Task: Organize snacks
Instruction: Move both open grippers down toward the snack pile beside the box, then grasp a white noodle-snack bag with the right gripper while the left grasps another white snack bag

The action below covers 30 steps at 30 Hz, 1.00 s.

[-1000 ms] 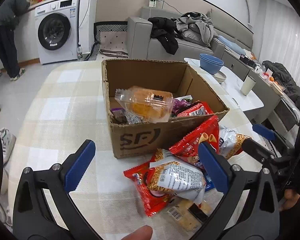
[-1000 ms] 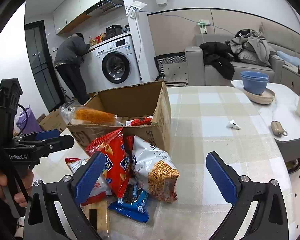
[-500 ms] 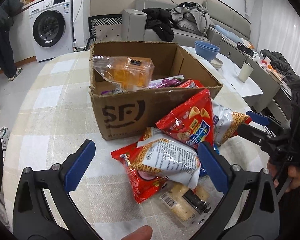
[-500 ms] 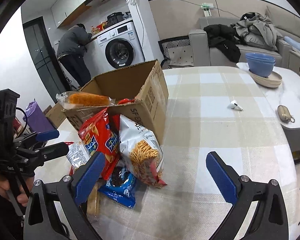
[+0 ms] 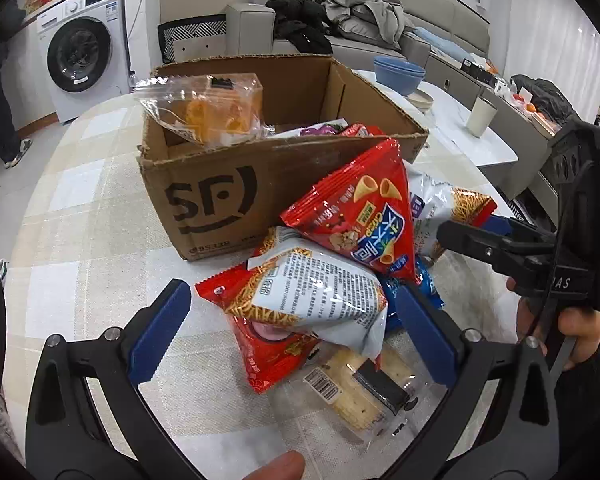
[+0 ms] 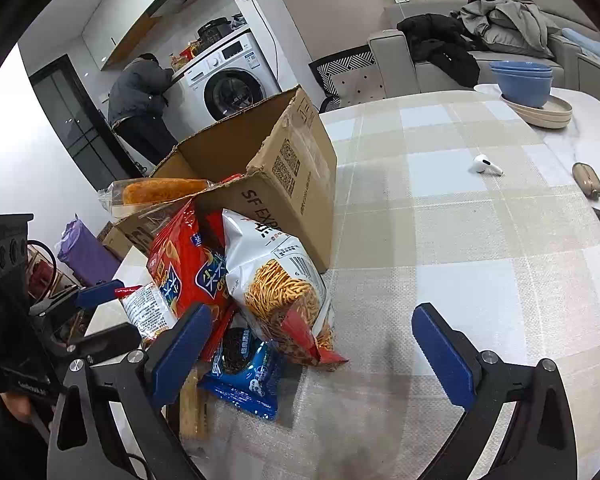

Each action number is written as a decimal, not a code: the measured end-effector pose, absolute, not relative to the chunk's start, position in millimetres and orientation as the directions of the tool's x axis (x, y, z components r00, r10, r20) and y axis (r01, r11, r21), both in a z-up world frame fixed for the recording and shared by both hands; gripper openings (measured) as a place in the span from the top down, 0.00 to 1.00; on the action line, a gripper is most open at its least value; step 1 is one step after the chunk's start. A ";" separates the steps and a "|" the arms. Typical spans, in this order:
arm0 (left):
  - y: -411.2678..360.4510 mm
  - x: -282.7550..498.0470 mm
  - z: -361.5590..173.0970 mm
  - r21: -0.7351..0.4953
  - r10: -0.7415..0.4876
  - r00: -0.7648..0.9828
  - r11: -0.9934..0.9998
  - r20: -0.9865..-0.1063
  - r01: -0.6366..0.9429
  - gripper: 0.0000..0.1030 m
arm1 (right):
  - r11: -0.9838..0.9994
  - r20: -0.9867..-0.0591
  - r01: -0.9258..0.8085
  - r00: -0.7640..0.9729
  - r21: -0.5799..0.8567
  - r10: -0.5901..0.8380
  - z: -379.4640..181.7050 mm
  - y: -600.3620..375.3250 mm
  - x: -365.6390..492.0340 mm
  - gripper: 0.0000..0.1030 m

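In the left wrist view, the left tongs (image 5: 288,320) are spread wide and have come down much nearer the snack heap than a second ago; their blue pads now flank the white-backed noodle bag (image 5: 320,300), which lies on a red packet (image 5: 272,344) beside a clear-wrapped cracker pack (image 5: 360,392). Behind these, the red cone-snack bag (image 5: 360,224) leans on the cardboard box (image 5: 220,196), where an orange pastry in clear wrap (image 5: 212,112) sits on top. That approach suggests a pickup from the heap is next, with nothing gripped so far. The right tongs (image 5: 480,236) appear here only side-on, at the heap's far edge. In the right wrist view, the right tongs (image 6: 320,344) are also spread and empty, closer to the pile than before, the left pad beside the blue cookie pack (image 6: 244,372) and the second noodle bag (image 6: 284,284). This view alone shows the checked bench (image 6: 460,240) stretching to an earbud (image 6: 485,165); the cracker pack shows only edge-on here.
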State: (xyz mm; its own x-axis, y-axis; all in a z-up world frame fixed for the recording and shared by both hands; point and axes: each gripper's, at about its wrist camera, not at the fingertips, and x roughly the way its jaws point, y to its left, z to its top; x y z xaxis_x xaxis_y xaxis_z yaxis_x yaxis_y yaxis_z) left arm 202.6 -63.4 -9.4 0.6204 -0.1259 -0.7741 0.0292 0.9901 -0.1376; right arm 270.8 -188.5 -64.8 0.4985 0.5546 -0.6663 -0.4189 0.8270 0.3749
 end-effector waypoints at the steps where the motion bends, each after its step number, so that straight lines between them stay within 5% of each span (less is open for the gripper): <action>1: -65.2 203.6 -9.7 -0.138 -0.129 0.618 0.990 -0.776 0.033 0.01 | 0.826 -0.666 -0.420 0.497 0.377 0.556 -65.2 -187.3 271.0 0.02; 6: -74.1 207.9 -14.7 -0.116 -0.133 0.601 0.991 -0.788 0.066 0.01 | 0.798 -0.656 -0.440 0.465 0.412 0.595 -70.0 -180.0 273.5 0.21; 13: -79.5 208.7 -22.9 -0.103 -0.131 0.589 0.991 -0.797 0.082 0.01 | 0.792 -0.649 -0.452 0.466 0.410 0.602 -70.8 -171.5 272.5 0.27; 18: -84.3 219.0 -27.2 -0.093 -0.130 0.582 0.991 -0.803 0.093 0.01 | 0.797 -0.652 -0.452 0.471 0.401 0.594 -73.1 -170.0 272.3 0.44; 30: -95.0 238.5 -45.1 -0.073 -0.104 0.550 0.994 -0.829 0.079 0.01 | 0.784 -0.632 -0.462 0.474 0.415 0.613 -72.9 -176.3 272.1 0.59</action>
